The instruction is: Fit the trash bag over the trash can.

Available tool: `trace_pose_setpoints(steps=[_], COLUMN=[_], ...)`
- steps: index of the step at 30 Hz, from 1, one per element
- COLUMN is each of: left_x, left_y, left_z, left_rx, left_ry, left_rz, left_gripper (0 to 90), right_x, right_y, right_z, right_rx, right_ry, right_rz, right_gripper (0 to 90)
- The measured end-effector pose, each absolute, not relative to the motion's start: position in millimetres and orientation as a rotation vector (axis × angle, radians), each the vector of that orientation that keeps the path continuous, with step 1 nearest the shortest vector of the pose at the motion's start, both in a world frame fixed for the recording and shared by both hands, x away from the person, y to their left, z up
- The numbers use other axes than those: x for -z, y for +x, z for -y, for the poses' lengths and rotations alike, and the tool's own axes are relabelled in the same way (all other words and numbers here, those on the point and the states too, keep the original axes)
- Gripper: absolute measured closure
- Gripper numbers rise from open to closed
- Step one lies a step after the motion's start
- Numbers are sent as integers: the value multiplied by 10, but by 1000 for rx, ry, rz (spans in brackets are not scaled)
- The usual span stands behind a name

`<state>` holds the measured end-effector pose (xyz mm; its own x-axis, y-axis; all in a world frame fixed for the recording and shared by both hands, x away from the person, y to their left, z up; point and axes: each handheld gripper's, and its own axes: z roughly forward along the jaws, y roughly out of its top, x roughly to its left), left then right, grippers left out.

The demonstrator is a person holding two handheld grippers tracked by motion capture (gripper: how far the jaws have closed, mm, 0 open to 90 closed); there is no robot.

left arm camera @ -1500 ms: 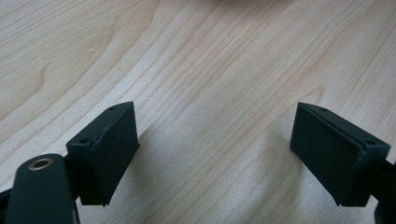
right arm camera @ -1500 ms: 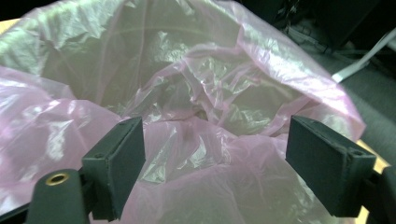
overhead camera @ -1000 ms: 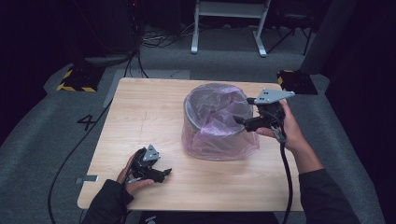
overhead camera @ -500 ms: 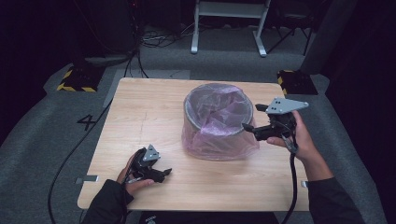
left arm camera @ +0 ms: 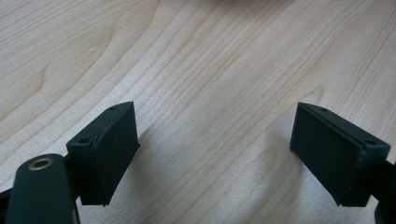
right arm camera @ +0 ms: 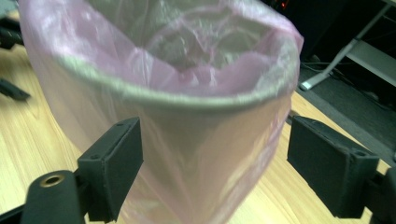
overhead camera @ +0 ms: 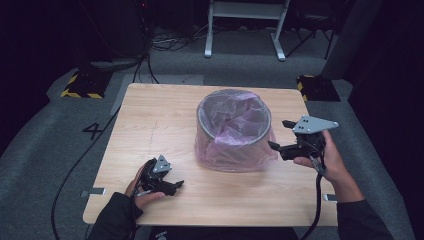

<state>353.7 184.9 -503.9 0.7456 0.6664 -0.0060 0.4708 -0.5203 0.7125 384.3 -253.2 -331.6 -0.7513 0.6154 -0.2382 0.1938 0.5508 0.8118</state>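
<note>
Pink plastic film, thin and crinkly, lines the round bin [overhead camera: 233, 131] and folds over its grey rim, then hangs loose down the outside in soft wrinkles (you can half see through it in the right gripper view [right arm camera: 187, 116]). The bin sits a bit right of the middle of the bench [overhead camera: 150, 120], which is pale wood with a clear grain running across it.

The right gripper [overhead camera: 281, 135] hangs just off the bin's right side, jaws wide apart and clamped on nothing; from its own camera the black, blocky rubber pads frame the liner without touching it. A grey three-cornered plate sits on top of it.

The left gripper [overhead camera: 172, 185] rests near the front left of the bench, well apart from the bin, jaws also spread open over bare wood.

On the grey floor to the left of the bench there's a big "4" [overhead camera: 94, 131] marked, plus yellow-and-black striped blocks [overhead camera: 80, 86] farther back.
</note>
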Motion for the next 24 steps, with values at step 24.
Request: trace_pose_setpoints(steps=[24], left_x=[5039], left_y=[3537], left_z=[-1849], left_rx=[-348], left_ry=[2218], left_rz=[-851], left_gripper=[147], right_x=[3790], right_y=[3796], right_z=[2643], right_rx=[-955], right_ry=[677], right_rz=[-2360], right_gripper=[180])
